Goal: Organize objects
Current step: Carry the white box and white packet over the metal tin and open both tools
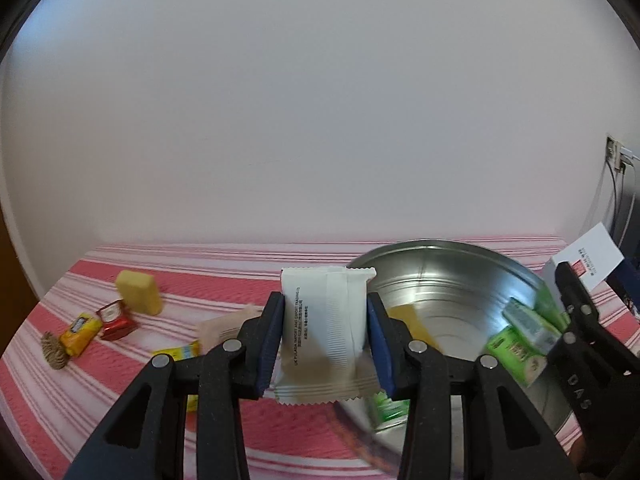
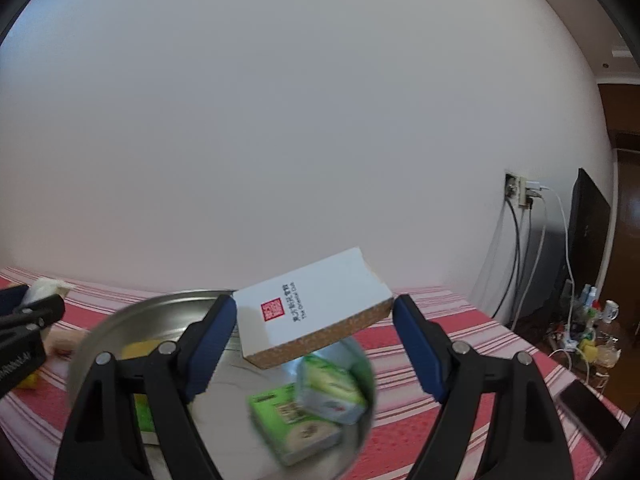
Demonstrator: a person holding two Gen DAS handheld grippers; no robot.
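My left gripper (image 1: 326,332) is shut on a white sealed sachet (image 1: 324,320), held upright above the striped cloth just left of a steel bowl (image 1: 440,250). My right gripper (image 2: 314,320) is shut on a white box with a red logo and cork-patterned edge (image 2: 316,300), held tilted in the air over the steel bowl (image 2: 120,320). Two green boxes (image 2: 296,420) (image 2: 332,388) and a yellow piece (image 1: 408,320) lie in the bowl. The white box (image 1: 588,256) also shows at the right edge of the left wrist view.
On the pink striped cloth (image 1: 280,432) left of the bowl lie a yellow block (image 1: 140,292), a red candy (image 1: 116,318), a yellow candy (image 1: 80,332), a twine ball (image 1: 54,350) and a beige sachet (image 1: 224,328). A wall socket with cables (image 2: 520,192) and a dark screen (image 2: 588,232) stand at right.
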